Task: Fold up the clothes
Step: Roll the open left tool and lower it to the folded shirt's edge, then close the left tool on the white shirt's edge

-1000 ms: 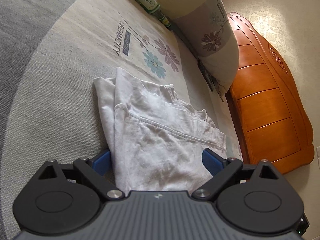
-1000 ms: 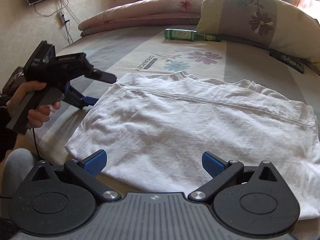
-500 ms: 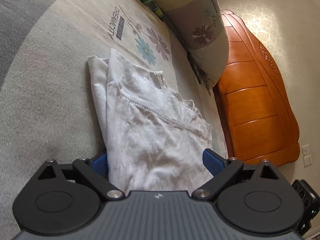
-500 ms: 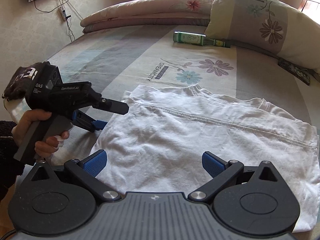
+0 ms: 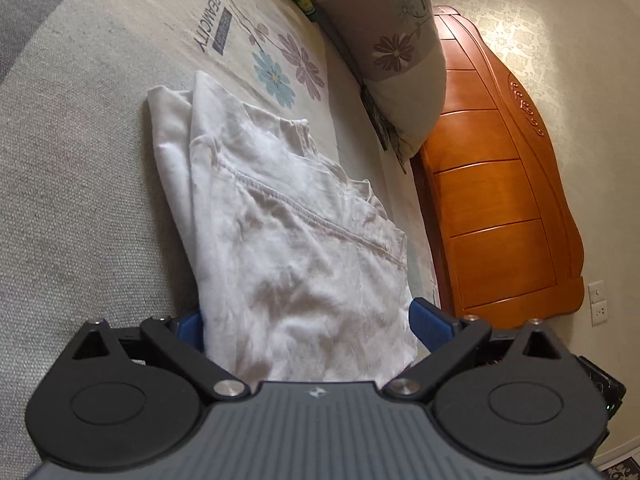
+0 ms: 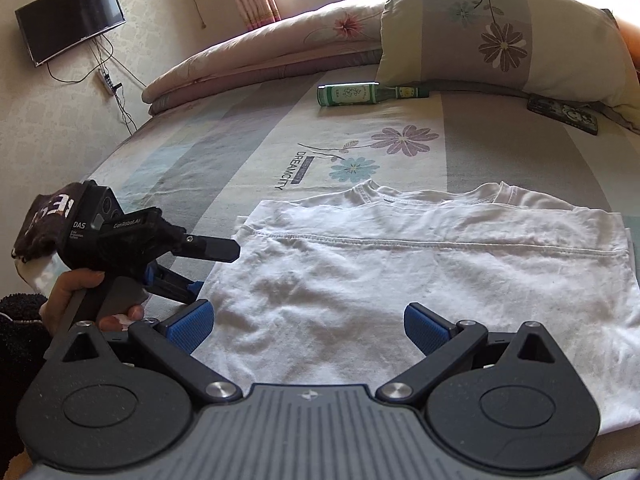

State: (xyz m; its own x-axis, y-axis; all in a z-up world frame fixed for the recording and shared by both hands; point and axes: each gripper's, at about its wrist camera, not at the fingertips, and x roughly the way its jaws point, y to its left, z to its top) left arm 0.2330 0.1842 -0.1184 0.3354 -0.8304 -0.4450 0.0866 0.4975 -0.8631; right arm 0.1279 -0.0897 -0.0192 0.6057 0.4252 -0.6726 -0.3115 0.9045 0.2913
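A white T-shirt (image 6: 400, 276) lies folded lengthwise on the bed, collar toward the far side. My right gripper (image 6: 308, 322) hovers open over its near hem, blue pads apart and nothing between them. A hand holds my left gripper (image 6: 219, 268) at the shirt's left edge, its jaws open one above the other around that edge. In the left wrist view the shirt (image 5: 288, 240) stretches away from the left gripper (image 5: 308, 322), and its near end lies between the spread fingers.
A green bottle (image 6: 360, 95) lies by a flowered pillow (image 6: 500, 40). A dark flat object (image 6: 564, 114) sits at the pillow's foot. A rolled quilt (image 6: 260, 56) lines the far side. A wooden headboard (image 5: 500, 200) stands on the right. A dark garment (image 6: 40, 220) lies far left.
The right wrist view has drawn back and tilted up, so more of the bed shows. The left gripper has shifted in along the shirt's left edge. Both grippers stay open.
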